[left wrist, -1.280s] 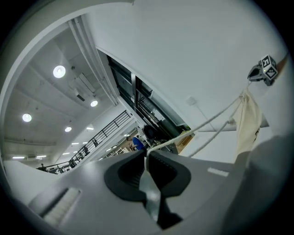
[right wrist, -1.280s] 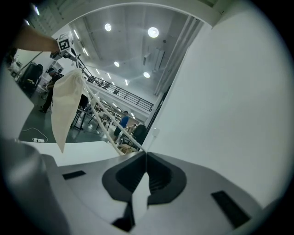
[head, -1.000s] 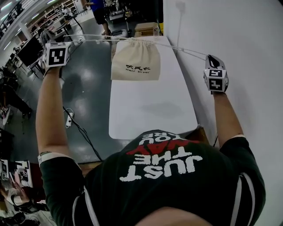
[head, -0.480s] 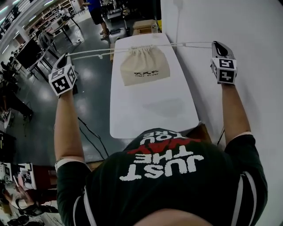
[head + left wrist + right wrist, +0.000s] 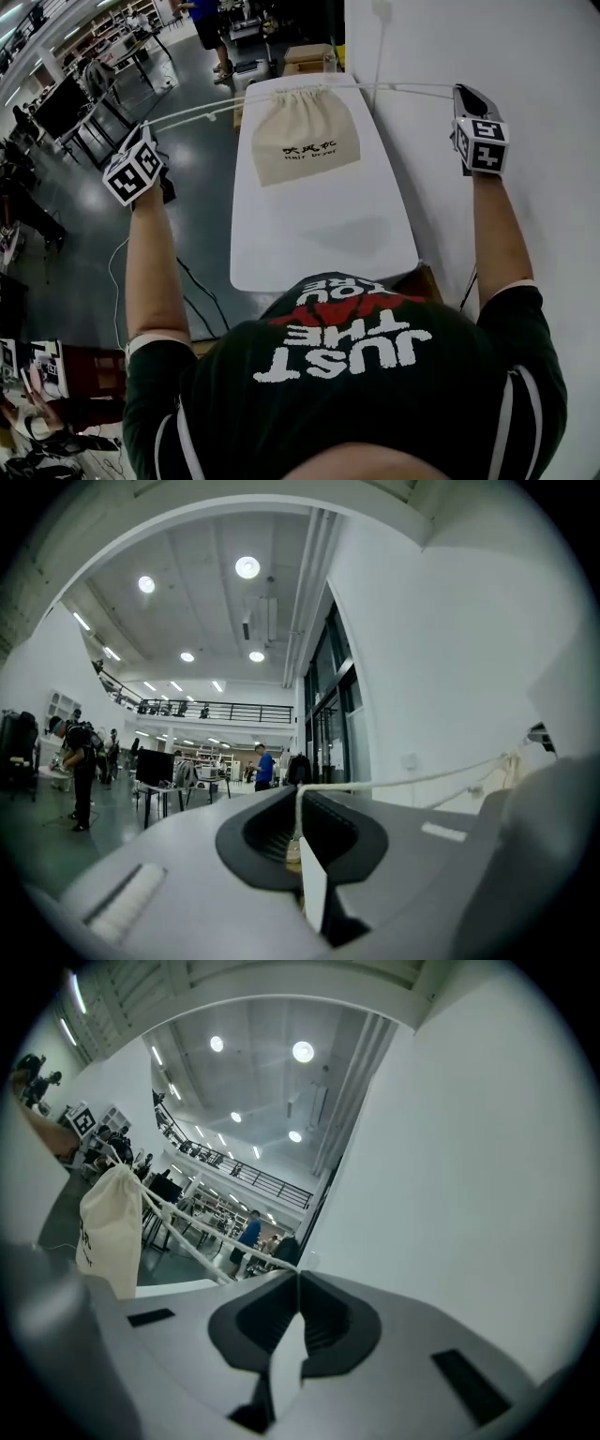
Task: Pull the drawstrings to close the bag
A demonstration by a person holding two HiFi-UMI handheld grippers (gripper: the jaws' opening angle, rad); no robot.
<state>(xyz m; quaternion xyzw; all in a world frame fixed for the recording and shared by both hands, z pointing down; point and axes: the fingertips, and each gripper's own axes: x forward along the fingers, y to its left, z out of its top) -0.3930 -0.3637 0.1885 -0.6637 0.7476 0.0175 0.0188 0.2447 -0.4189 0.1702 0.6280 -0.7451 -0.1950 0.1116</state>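
The cream cloth bag (image 5: 305,131) hangs over the far end of the white table (image 5: 319,234), strung between the two grippers by its white drawstrings, and its mouth is gathered into tight pleats at the top. Its front carries a line of black characters too small to read, with the words "Hair Dryer" in small black lettering beneath. The left gripper (image 5: 142,131) is held out over the grey floor to the left of the table, and in the left gripper view its jaws are pressed together on the left drawstring (image 5: 202,110), which leaves the pinch point (image 5: 298,808) and runs off to the right as a taut line (image 5: 412,780). The right gripper (image 5: 459,92) is held up close to the white wall (image 5: 525,56), jaws likewise clamped together on the right drawstring (image 5: 412,88); the right gripper view shows the cord leaving the closed jaws (image 5: 298,1283) and stretching up to the left (image 5: 197,1232) to the hanging bag (image 5: 111,1227). Whether the bag's bottom edge touches the tabletop cannot be told. Each gripper bears a cube with black-and-white square markers. The person's dark shirt shows print that reads upside down from the head view: "JUST THE" in large white letters, a red word behind it, and smaller white letters beyond.
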